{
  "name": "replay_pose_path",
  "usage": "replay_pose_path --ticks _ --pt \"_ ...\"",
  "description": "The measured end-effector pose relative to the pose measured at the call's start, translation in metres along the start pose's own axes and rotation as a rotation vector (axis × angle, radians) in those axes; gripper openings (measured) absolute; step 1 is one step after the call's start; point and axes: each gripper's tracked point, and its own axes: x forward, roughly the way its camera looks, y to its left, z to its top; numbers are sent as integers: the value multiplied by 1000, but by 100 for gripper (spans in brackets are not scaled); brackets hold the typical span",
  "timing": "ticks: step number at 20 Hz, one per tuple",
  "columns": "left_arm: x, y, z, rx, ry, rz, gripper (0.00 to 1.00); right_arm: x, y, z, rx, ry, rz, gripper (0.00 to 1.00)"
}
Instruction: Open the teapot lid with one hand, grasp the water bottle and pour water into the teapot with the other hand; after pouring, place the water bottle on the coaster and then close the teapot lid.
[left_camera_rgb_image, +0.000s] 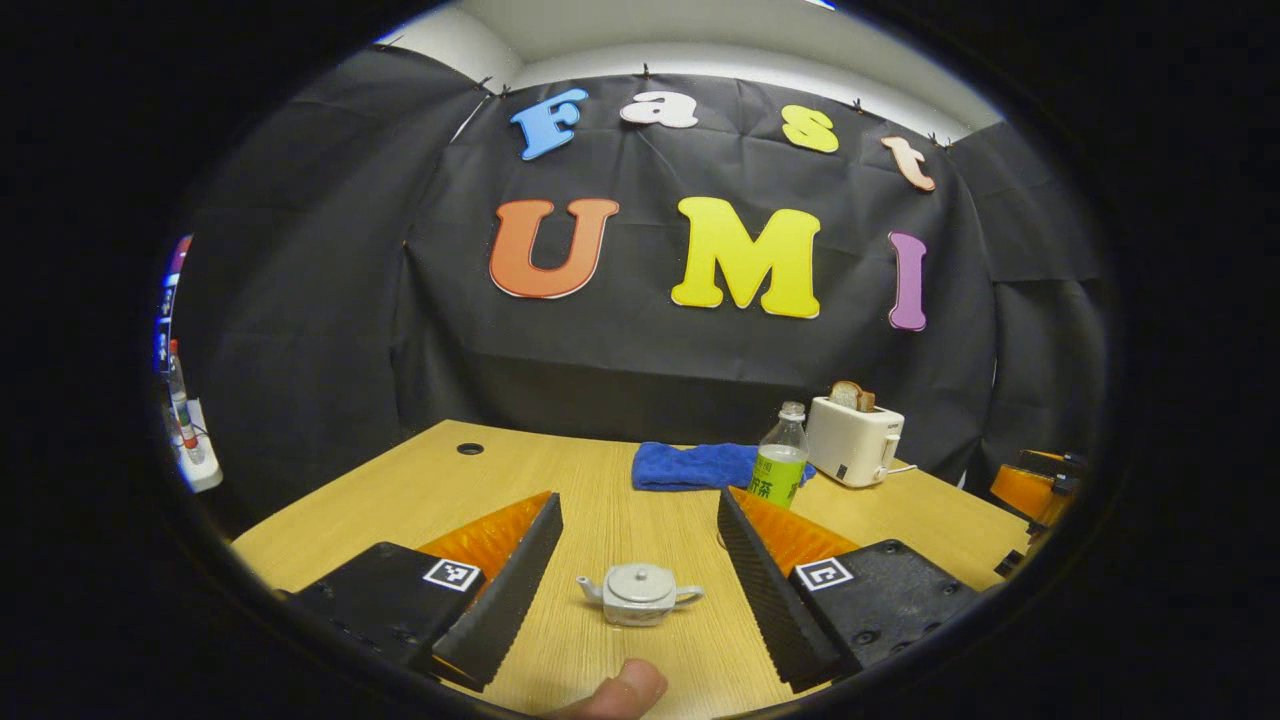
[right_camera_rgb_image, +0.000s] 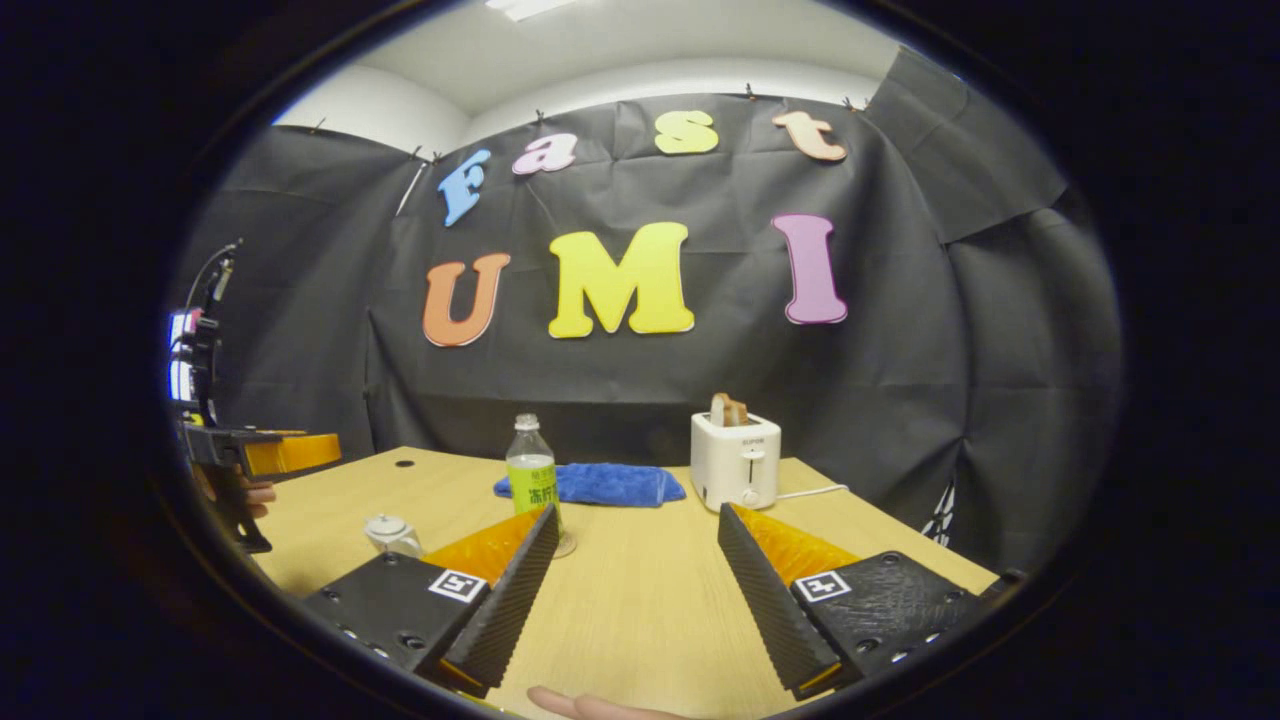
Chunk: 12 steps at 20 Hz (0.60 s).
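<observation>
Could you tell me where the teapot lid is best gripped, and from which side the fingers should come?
Grip the small knob atop the teapot lid, coming straight down from above. The teapot stands upright on the table with the lid still seated, spout and handle out to its sides, so only the knob gives the left gripper, open around it, something narrow to pinch.

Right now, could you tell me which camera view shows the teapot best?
The left gripper view: the teapot sits whole between the open fingers, with its lid on and its spout and handle clear. The right gripper view shows it small at the left, partly hidden behind a finger.
</observation>
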Motion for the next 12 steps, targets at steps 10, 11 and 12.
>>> replay_pose_path --ticks 10,11,12 --pt "-85 -24 30 73 -35 8 98 -54 29 30 -31 -28 -33 95" --pt "-86 -27 25 87 -19 2 98 -55 35 29 -42 -27 -19 95" --pt "-89 -28 24 103 -10 2 98 -55 40 27 -58 -23 -8 95"
